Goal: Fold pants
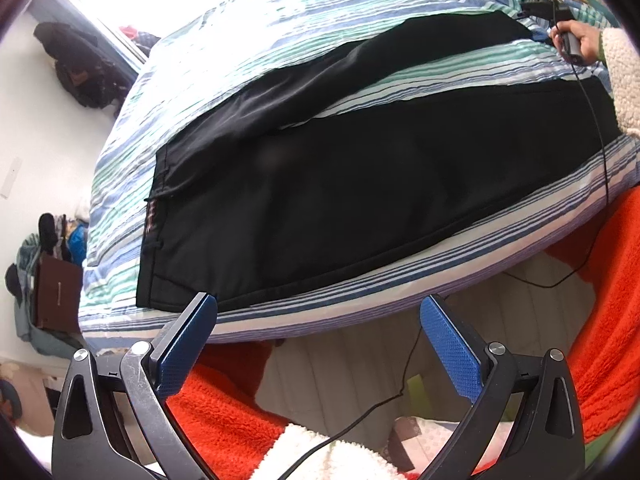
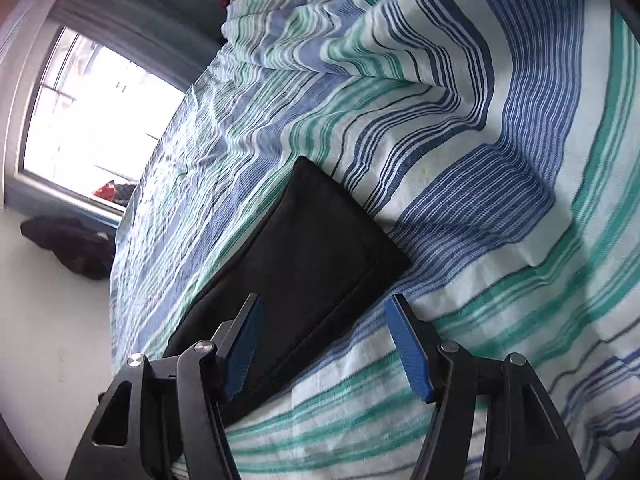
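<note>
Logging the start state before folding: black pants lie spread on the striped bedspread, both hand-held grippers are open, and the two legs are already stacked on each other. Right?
Not quite. The black pants do lie on the striped bedspread, and the left hand-held gripper and right hand-held gripper are open, but the legs lie apart, with bedspread showing between them in the left wrist view.

Bed [image 1: 280, 40] with striped cover, bearing one pair of black pants [image 1: 360, 200].

We see the bed dressed in a cover banded in blue, teal and white, creased toward the window side. The pants lie flat and unfolded on it, waistband near the bed's left end, the two legs diverging with a strip of cover between them. In the right wrist view, one hem [image 2: 320, 240] rests squarely on the stripes.
</note>
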`<state>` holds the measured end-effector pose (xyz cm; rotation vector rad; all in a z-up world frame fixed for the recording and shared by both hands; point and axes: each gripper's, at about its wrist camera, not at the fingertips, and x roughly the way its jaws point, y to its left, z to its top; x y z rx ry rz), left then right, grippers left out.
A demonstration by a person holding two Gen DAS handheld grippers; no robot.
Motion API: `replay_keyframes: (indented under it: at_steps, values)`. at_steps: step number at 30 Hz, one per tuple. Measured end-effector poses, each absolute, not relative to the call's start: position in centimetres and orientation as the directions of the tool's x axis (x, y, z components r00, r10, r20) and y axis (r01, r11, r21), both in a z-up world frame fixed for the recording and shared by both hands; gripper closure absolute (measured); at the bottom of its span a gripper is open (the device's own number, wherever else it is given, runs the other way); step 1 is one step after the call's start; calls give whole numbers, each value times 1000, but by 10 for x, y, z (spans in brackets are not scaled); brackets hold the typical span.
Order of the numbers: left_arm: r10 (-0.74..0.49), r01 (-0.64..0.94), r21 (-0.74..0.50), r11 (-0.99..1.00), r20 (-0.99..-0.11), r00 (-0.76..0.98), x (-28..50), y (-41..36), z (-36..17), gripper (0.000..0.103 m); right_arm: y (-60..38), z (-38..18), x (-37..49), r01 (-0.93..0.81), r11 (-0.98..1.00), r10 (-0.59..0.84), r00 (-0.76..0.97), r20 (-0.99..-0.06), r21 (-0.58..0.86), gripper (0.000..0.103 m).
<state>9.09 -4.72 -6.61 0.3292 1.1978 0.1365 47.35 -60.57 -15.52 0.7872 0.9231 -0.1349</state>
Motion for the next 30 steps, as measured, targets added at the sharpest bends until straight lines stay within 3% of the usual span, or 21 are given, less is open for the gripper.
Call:
replay_keyframes:
  at_steps: [2, 5, 7, 9, 10, 12, 14, 17, 25, 27, 30]
  values:
    - [281, 55, 317, 947, -899, 335, 96, -45, -68, 1, -612, -177, 481, 474, 639, 240, 625, -743, 605, 40]
    - [290, 34, 319, 947, -896, 336, 101, -42, -66, 1, -613, -164, 480, 453, 598, 265, 666, -697, 661, 87]
    - [294, 27, 325, 945, -887, 357, 101, -43, -65, 1, -604, -121, 471, 351, 686, 250, 709, -660, 637, 87]
    - [276, 39, 308, 951, -896, 348, 102, -44, -71, 1, -598, -94, 451, 324, 796, 157, 705, -692, 511, 87]
    - [262, 52, 295, 954, -905, 337, 103, -44, -74, 1, -601, -95, 440, 355, 819, 104, 681, -724, 451, 84]
    - [250, 73, 288, 955, -911, 330, 103, -46, -77, 1, -607, -114, 428, 450, 853, -37, 560, -828, 266, 56]
    - [251, 76, 296, 952, -899, 358, 99, -47, -71, 1, -616, -128, 407, 517, 843, -144, 482, -864, 147, 51]
    - [246, 47, 286, 957, -886, 392, 91, -40, -61, 1, -610, -116, 364, 538, 827, -197, 548, -813, 162, 45]
    - [211, 26, 257, 966, -845, 491, 75, -32, -36, 1, -444, -53, 257, 164, 980, -50, 744, -666, 109, 25]
    - [199, 31, 256, 966, -816, 542, 72, -31, -25, 1, -395, -42, 227, 67, 996, -9, 755, -656, 64, 11]
    - [162, 40, 231, 972, -784, 600, 70, -27, -15, 1, -331, -39, 187, -50, 998, 55, 745, -665, 25, 9]
